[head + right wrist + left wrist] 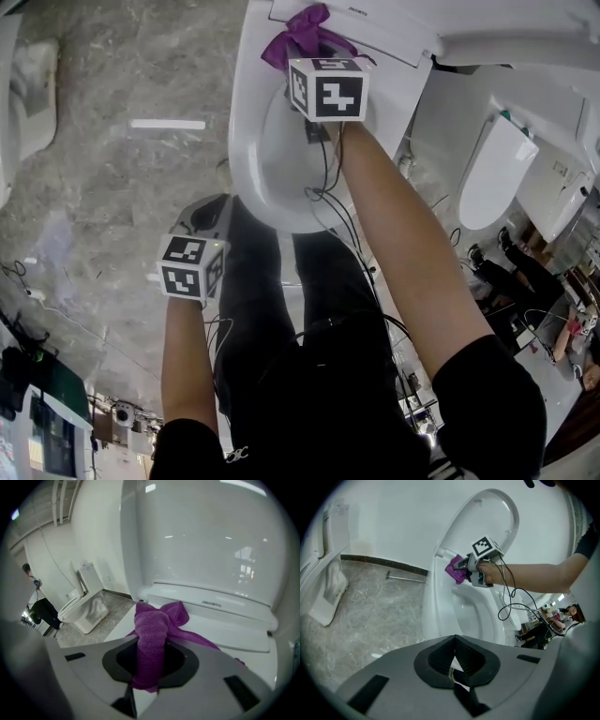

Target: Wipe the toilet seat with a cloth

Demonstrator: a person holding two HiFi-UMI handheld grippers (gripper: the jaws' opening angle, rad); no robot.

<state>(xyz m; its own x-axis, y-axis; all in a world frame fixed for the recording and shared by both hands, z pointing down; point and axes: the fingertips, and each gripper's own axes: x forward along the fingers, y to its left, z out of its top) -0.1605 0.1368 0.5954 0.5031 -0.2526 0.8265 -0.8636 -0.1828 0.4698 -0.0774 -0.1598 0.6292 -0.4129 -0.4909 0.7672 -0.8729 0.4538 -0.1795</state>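
Purple cloth (152, 630) gripped by right gripper (150, 677) fingers at toilet seat (248, 159) rear; left gripper (454, 660) fingers closed.

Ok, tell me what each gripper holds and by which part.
The right gripper is shut on the cloth, pinching a bunched fold; its loose ends spill forward. The left gripper is shut, holding nothing.

Grey marbled floor (112, 187) (white walls (403, 522)).
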